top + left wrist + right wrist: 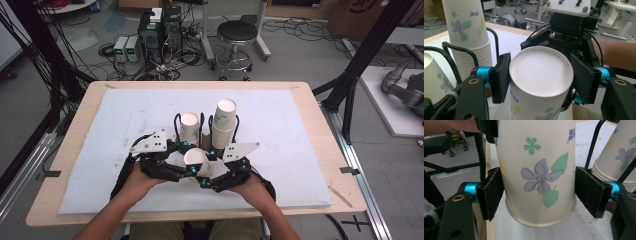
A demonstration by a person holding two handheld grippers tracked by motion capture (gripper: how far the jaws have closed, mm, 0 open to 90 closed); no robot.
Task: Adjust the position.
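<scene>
We see both forearms reaching in from the table's (pixel 300 100) near edge, hands angled inward so the left gripper (pixel 187 157) and right gripper (pixel 207 170) meet around one inverted paper cup (pixel 196 159). It sits just in front of the black wire cup holder (pixel 205 130), on the white mat (pixel 125 125). The right gripper's pads (pixel 492 192) press the cup's sides. We cannot tell whether the left gripper's jaws touch it.
</scene>
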